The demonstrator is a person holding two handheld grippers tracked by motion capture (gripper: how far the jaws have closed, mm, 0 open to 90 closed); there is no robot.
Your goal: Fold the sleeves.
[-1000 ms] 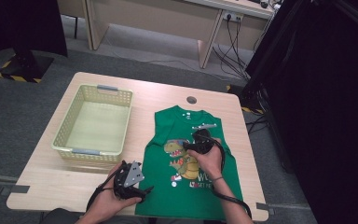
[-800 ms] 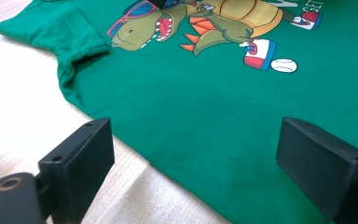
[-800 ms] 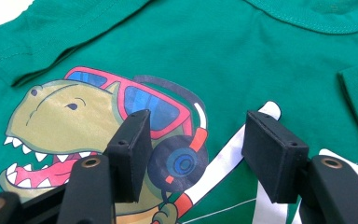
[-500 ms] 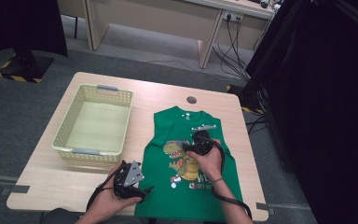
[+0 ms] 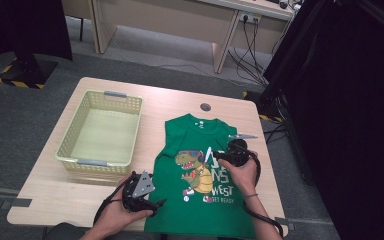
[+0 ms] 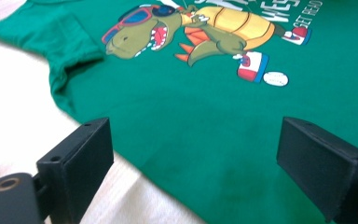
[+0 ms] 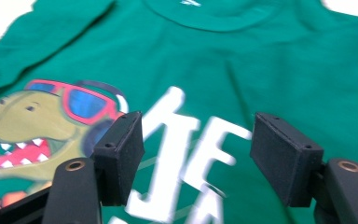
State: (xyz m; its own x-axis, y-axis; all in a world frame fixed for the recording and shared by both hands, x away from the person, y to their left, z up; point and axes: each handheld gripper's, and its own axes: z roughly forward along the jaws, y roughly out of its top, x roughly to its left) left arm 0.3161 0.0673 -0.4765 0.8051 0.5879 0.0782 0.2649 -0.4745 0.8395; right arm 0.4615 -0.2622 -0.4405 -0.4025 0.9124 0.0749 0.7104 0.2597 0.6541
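Shirt: green T-shirt (image 5: pixel 200 200) lies flat, print up, on the right half of the table (image 5: pixel 175 100) — just right of the basket (image 5: pixel 102 131).
Left gripper (image 5: pixel 155 204): at the shirt's lower left edge, jaws wide apart, nothing gripped.
Right gripper (image 5: pixel 219 156): above the white lettering — jaws have just been opening, nothing between them.

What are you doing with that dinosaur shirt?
A person sits at the wooden table with tongs in each hand. A green dinosaur T-shirt lies spread out flat, beside an empty yellow basket. The left tongs wait open at the shirt's bottom corner. The right tongs hang above the print, jaws just opened wider, with nothing gripped. No fold has been made yet.
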